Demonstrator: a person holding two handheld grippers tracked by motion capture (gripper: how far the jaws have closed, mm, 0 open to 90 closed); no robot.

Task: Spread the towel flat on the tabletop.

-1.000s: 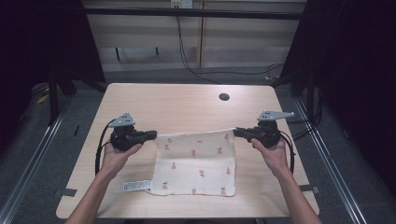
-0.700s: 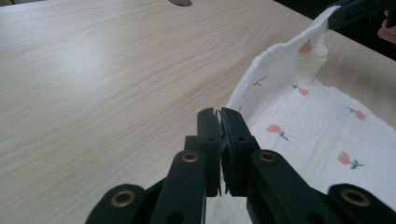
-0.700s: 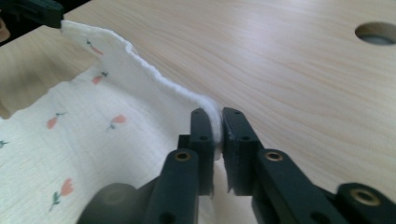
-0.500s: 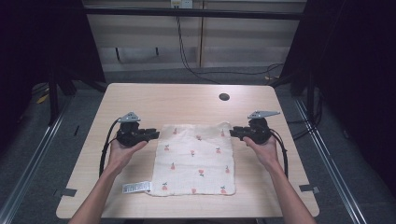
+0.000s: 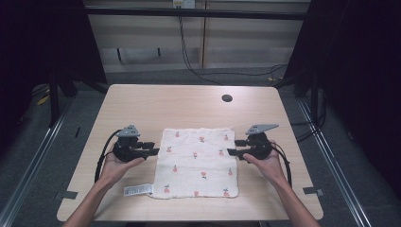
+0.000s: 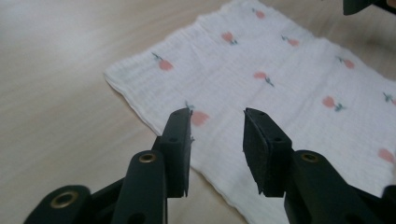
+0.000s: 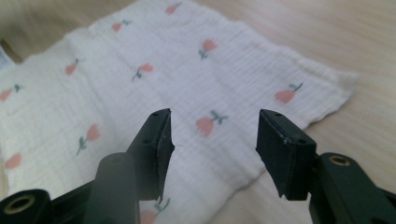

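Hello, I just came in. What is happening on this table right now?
A person holds a gripper in each hand at a wooden table. A white cloth with small red flowers lies flat between them. The left gripper and the right gripper sit at its two side edges. Their jaws have just been opening and now stand apart, with nothing pinched between them, so the cloth has been let go.
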